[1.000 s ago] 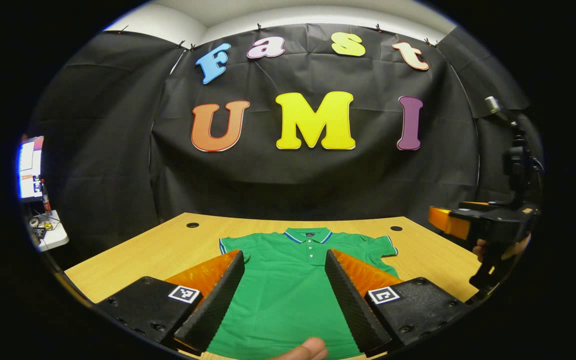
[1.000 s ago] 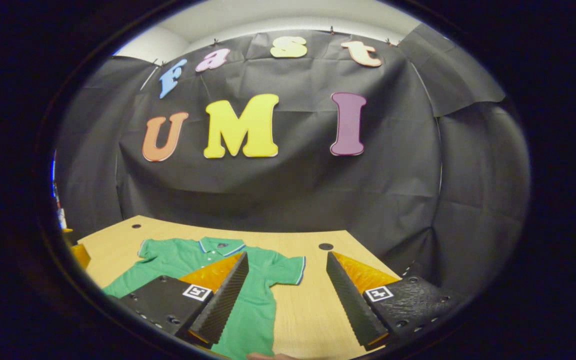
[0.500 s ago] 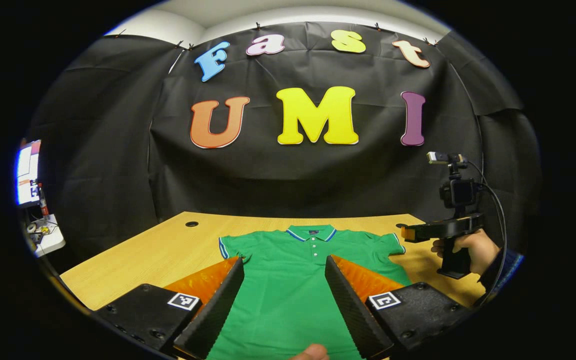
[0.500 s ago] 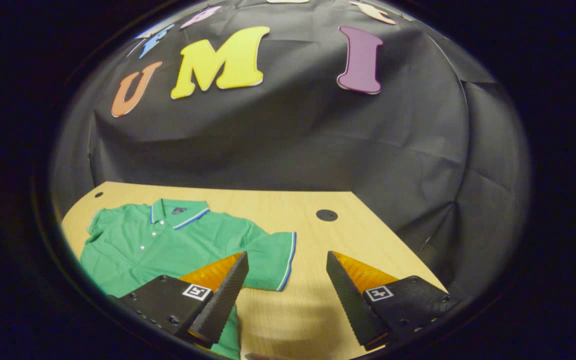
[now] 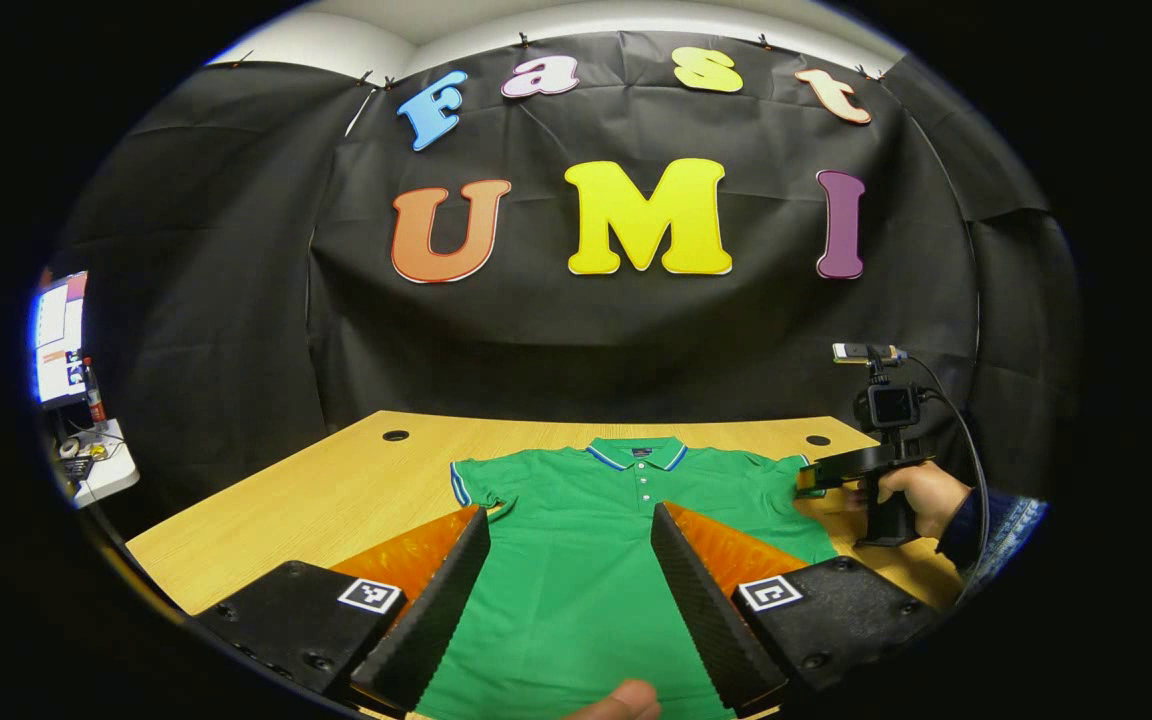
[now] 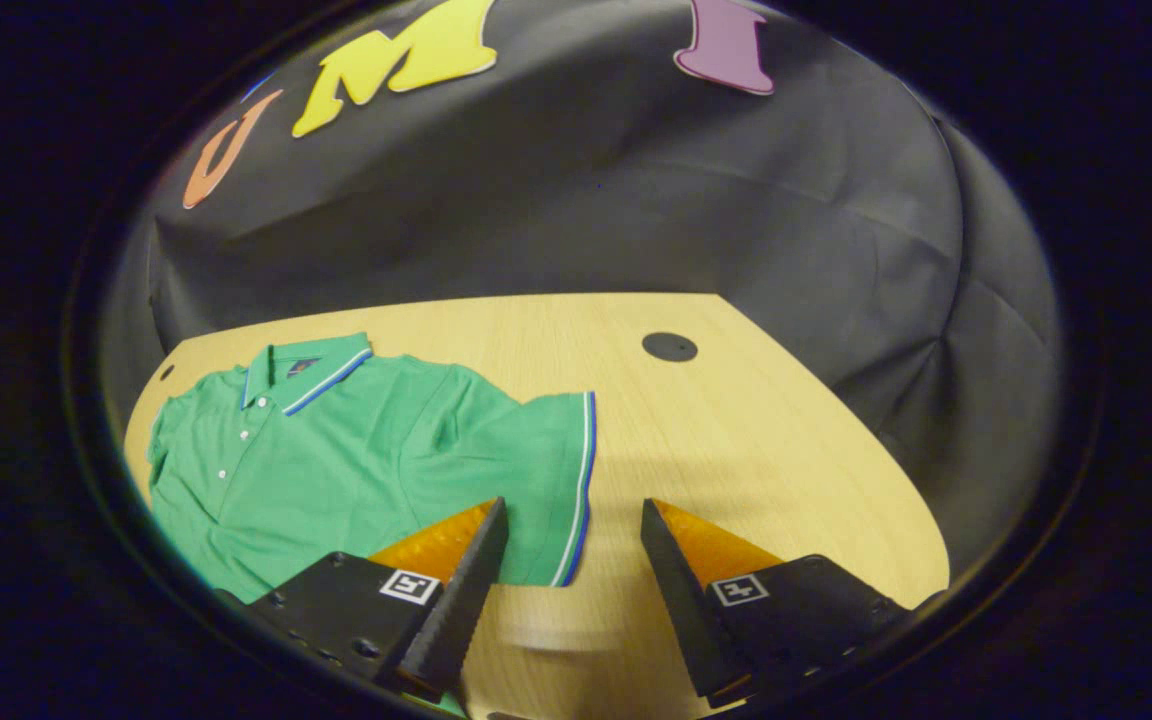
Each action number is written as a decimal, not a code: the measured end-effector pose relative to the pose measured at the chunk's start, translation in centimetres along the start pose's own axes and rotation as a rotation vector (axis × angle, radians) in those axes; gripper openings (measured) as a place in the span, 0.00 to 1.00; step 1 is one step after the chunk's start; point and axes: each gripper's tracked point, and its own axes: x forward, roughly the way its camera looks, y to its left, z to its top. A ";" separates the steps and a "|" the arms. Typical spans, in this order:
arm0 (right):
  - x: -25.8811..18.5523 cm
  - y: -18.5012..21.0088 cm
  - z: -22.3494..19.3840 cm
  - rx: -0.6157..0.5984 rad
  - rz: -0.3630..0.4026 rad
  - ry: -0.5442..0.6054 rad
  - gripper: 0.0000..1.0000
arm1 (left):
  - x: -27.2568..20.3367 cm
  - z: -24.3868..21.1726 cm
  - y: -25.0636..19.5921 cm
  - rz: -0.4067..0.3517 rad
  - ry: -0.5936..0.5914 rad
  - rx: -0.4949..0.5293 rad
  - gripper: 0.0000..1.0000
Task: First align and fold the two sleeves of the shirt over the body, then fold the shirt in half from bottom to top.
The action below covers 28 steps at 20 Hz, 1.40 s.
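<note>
Right gripper view had the right hand-held gripper (image 6: 571, 580) spread wide and empty, with the right sleeve (image 6: 546, 480) of the shirt (image 6: 336, 470) just ahead of its fingers.

One green shirt lay flat on the worktop (image 6: 736, 440), both sleeves out and neither folded; two hand-held grippers were up, the left hand-held gripper (image 5: 566, 590) also wide and empty over the shirt's body. Judged risk: a shallow bite on the striped cuff might slip, or might drag the shirt askew, since nothing pinned it.
</note>
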 end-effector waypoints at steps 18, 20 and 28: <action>-4.1 5.0 4.8 -0.303 0.035 -0.201 0.04 | 0.7 -1.2 1.2 0.035 0.050 -0.042 1.00; -4.7 6.8 4.9 -0.279 0.067 -0.204 0.00 | 0.6 -1.2 1.6 0.045 0.051 -0.044 1.00; -7.5 15.4 4.7 -0.241 0.251 -0.240 0.10 | 1.0 -1.5 2.5 0.077 0.057 -0.064 1.00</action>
